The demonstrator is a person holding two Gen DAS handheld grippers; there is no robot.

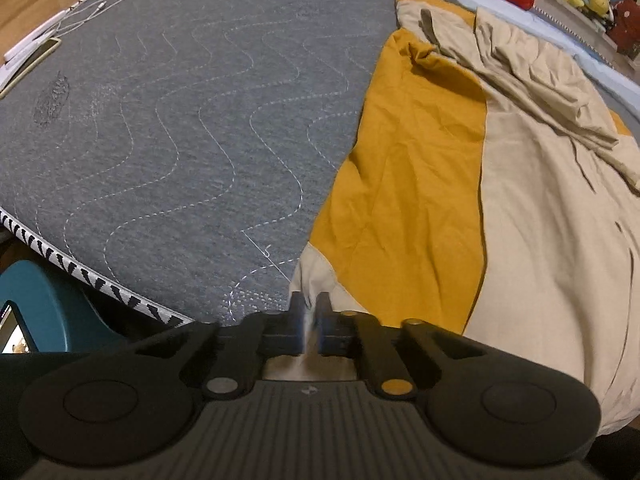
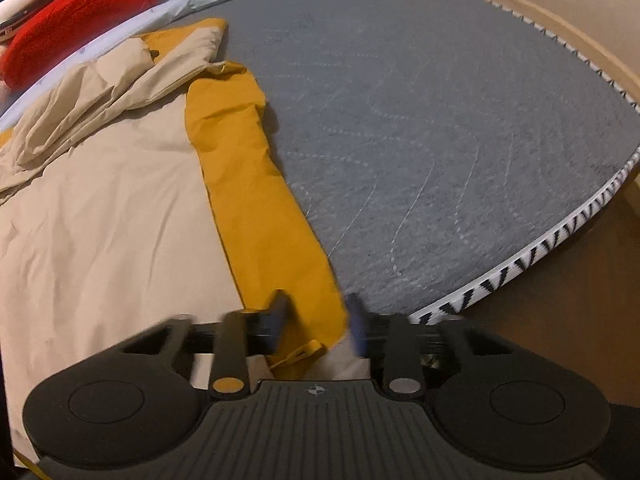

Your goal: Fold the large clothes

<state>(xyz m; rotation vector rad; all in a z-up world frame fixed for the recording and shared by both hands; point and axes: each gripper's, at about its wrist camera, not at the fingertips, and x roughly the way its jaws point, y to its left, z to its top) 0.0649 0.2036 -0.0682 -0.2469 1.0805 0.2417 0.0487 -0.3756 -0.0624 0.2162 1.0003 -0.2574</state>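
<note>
**A:** On the grey mattress [image 1: 180,128] we have the jacket [image 1: 520,208], beige and mustard, spread flat, collar end at the far side. Left gripper [image 1: 311,308]?

**B:** Jaws nearly closed, pinching the near beige hem corner.

**A:** Right gripper [image 2: 316,320]?

**B:** Jaws wide apart, gripping nothing. We see them straddling the near end of the mustard sleeve [image 2: 256,208]; its cuff lies between them.

**A:** Background?

**B:** Red cushion [image 2: 76,12] beyond the collar, white cable [image 1: 96,4] at the far left.
</note>
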